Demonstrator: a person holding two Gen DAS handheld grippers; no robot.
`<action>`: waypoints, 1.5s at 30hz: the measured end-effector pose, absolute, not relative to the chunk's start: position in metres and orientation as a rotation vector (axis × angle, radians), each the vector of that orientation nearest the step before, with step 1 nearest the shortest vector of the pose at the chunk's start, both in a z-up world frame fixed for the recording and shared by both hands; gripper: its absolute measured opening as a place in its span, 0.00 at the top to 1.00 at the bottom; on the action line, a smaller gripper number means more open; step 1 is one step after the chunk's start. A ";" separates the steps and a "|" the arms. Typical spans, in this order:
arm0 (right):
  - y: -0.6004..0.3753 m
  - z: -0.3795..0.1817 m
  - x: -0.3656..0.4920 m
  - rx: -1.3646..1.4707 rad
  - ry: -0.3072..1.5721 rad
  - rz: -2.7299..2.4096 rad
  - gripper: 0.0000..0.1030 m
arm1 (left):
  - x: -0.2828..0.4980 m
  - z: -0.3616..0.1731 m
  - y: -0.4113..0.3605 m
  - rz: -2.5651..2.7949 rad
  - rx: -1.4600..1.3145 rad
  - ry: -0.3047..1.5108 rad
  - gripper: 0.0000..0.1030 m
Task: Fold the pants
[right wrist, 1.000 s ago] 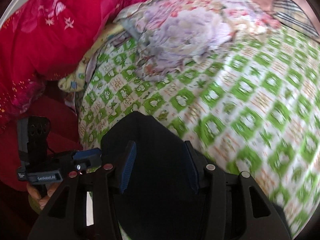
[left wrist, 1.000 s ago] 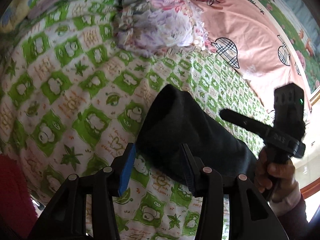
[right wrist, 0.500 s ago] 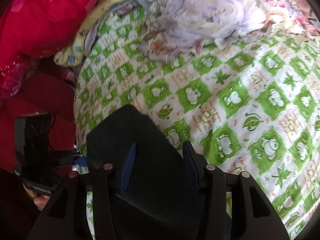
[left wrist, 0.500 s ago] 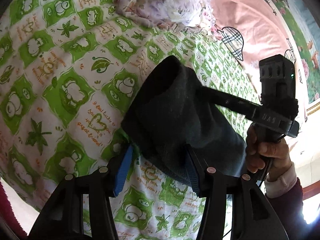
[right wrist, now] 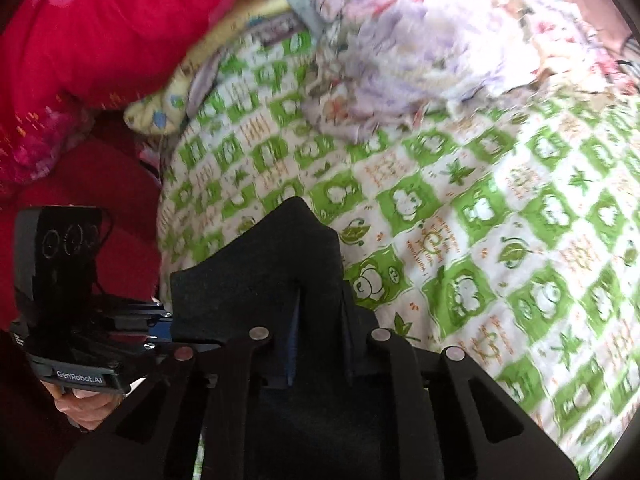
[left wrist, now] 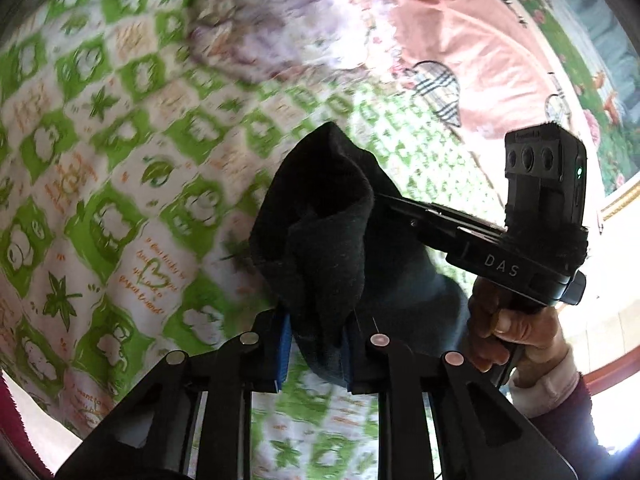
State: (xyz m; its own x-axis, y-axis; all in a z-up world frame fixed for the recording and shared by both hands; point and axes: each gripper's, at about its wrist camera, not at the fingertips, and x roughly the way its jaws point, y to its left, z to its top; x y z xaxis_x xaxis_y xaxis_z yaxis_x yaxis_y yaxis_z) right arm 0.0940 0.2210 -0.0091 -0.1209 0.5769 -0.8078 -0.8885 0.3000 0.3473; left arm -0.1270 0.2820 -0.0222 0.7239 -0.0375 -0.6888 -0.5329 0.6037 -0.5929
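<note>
Both grippers are pinching the black pants [left wrist: 324, 240] and holding the bundle up above the bed [left wrist: 100, 168], which is covered by a green-and-white patterned sheet. In the left wrist view, the left gripper [left wrist: 314, 354] is pressing its blue-padded jaws together on a bunched fold of the dark cloth, which is rising in a rounded hump in front of it. The right gripper [left wrist: 384, 204] is reaching in from the side, its fingers disappearing into the same cloth. In the right wrist view, the right gripper [right wrist: 320, 352] is closing narrowly on a thick layered edge of the pants [right wrist: 276, 272], and the left gripper [right wrist: 160, 320] is meeting the cloth at its far side. Judging from the compact, layered shape, the pants are looking already doubled over at least once, so the task seems well under way. What appears left is laying the bundle flat on the bed, perhaps making a final fold, and smoothing it. A crumpled floral blanket [right wrist: 440, 40] and a red quilt [right wrist: 100, 32] are lying farther back, well apart from the pants.
</note>
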 end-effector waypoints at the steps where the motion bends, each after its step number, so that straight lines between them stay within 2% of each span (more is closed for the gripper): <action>1: 0.216 -0.004 0.094 -0.344 1.097 1.296 0.82 | -0.126 -0.016 0.280 0.309 -0.881 0.714 0.81; 13: 0.116 0.061 0.102 -0.080 0.937 1.256 0.83 | -0.094 0.045 0.231 0.114 -0.772 0.630 0.82; 20: 0.049 0.069 0.099 0.092 0.863 1.188 0.83 | -0.068 0.067 0.180 0.000 -0.693 0.638 0.82; 37: -0.083 0.063 0.084 0.253 0.793 0.981 0.84 | -0.010 0.067 0.057 -0.171 -0.501 0.758 0.82; 45: -0.140 0.055 0.077 0.325 0.775 0.886 0.91 | 0.012 0.061 0.005 -0.227 -0.399 0.809 0.82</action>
State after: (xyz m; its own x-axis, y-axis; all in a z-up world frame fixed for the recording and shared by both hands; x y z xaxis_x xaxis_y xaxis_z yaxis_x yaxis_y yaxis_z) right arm 0.0771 -0.1396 0.0545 0.3887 0.7929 -0.4693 -0.5707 0.6070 0.5530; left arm 0.0119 0.0052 0.0611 0.6717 -0.3457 -0.6552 0.0452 0.9019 -0.4296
